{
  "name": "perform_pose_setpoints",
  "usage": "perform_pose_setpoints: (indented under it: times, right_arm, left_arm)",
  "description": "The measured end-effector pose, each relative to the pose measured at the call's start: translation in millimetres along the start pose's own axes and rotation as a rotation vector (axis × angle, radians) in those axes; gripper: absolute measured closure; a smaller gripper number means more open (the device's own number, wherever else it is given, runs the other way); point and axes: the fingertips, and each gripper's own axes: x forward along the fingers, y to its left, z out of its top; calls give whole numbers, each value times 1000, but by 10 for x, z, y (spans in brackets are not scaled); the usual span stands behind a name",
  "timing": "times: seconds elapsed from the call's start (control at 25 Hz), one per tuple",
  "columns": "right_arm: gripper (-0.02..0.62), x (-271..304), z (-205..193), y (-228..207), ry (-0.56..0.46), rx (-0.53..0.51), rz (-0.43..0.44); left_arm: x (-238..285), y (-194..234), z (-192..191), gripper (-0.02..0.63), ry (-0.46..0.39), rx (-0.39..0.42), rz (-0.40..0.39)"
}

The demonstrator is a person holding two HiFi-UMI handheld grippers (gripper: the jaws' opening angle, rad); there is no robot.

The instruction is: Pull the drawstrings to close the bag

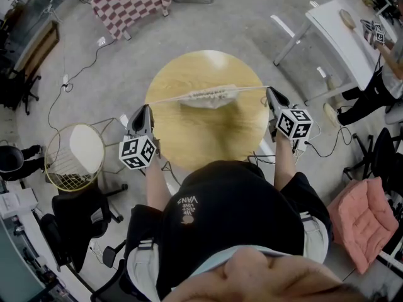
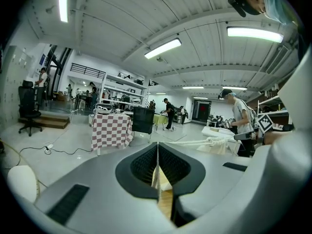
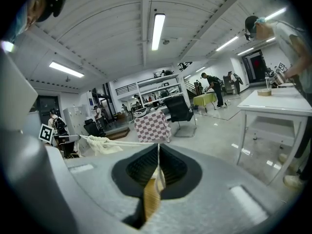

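Pinching its drawstrings (image 1: 170,99), both hand-held grippers (image 1: 150,106) (image 1: 269,90) flank the bag (image 1: 208,97).

Shirt: black short-sleeved T-shirt (image 1: 220,216), small pale chest print (image 1: 187,205).
Left gripper (image 1: 145,109): grey shell, black-and-white marker cube (image 1: 138,152).
Right gripper (image 1: 272,93): likewise.

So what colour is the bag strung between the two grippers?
Cream, off-white. The bag shows best in the head view.

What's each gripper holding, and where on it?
Left gripper: end of the left drawstring. Right gripper: end of the right drawstring. The bag itself is ungripped.
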Motion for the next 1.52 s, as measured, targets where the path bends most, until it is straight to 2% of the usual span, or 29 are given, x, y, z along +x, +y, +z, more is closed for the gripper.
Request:
perform_pose_setpoints:
  times: [1.12, 1.52]
  right_arm:
    - [592, -25, -51, -144, 10, 18, -27]
    - [592, 69, -51, -133, 12, 20, -12]
  left_arm:
    - [-50, 160, -46, 589, 5, -37, 16]
    - [93, 211, -7, 589, 1, -61, -1]
